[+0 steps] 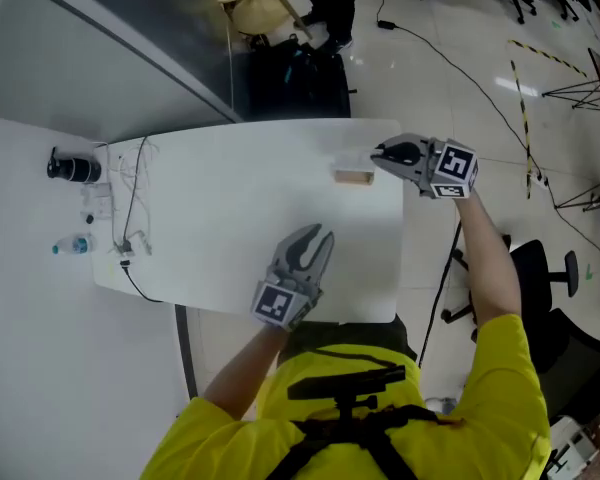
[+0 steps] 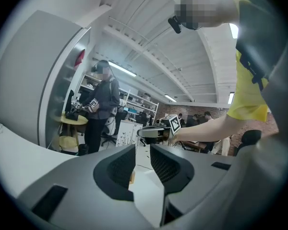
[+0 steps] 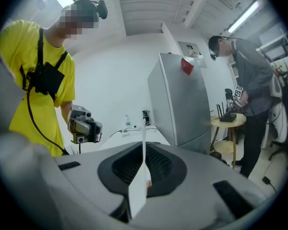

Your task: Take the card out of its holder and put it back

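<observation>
A small wooden card holder (image 1: 354,176) lies on the white table (image 1: 230,218) near its far right edge. My right gripper (image 1: 377,154) hovers just right of and above the holder. In the right gripper view it (image 3: 144,176) is shut on a thin white card (image 3: 143,162), held upright and edge-on between the jaws. My left gripper (image 1: 320,236) sits over the near middle of the table. Its jaws (image 2: 143,157) stand apart with nothing between them, and a sliver of the holder (image 2: 132,177) shows through the gap.
At the table's left end are a black cylinder (image 1: 73,168), a small bottle (image 1: 72,247) and loose cables (image 1: 130,208). A black office chair (image 1: 550,278) stands to the right. A person in grey (image 2: 103,104) stands beyond the table by a grey cabinet (image 3: 182,99).
</observation>
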Demonstrator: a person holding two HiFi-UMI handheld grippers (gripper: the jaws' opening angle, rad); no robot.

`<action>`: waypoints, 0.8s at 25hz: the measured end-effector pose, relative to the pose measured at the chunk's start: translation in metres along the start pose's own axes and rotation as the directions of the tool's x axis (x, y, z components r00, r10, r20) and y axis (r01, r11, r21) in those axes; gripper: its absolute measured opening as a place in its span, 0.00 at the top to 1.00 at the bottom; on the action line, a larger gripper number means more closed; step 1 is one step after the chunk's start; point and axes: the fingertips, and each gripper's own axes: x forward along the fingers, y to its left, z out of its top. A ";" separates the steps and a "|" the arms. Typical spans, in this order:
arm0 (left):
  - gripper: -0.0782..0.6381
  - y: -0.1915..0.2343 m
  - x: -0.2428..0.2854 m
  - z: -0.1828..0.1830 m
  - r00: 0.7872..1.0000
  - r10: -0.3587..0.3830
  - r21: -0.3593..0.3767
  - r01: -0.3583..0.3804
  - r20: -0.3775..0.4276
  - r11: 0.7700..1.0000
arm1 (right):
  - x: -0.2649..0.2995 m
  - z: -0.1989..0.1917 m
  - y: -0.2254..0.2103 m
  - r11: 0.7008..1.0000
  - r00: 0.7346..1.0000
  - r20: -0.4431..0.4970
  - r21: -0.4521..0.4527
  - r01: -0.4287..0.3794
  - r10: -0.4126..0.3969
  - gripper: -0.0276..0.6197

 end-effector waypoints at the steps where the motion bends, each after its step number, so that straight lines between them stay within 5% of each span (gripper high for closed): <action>1: 0.76 0.003 0.004 -0.004 1.000 0.005 -0.004 -0.005 -0.005 1.000 | 0.002 -0.011 -0.006 1.000 1.000 -0.001 0.006 -0.005 0.005 0.92; 8: 0.82 0.009 0.015 -0.028 0.999 0.038 -0.012 -0.038 -0.032 0.999 | 0.013 -0.055 -0.021 0.998 0.999 -0.004 0.045 -0.044 0.044 0.92; 20: 0.82 0.010 0.025 -0.030 0.997 0.063 -0.012 -0.063 -0.042 0.998 | 0.018 -0.069 -0.019 0.998 0.999 0.003 0.057 -0.039 0.039 0.92</action>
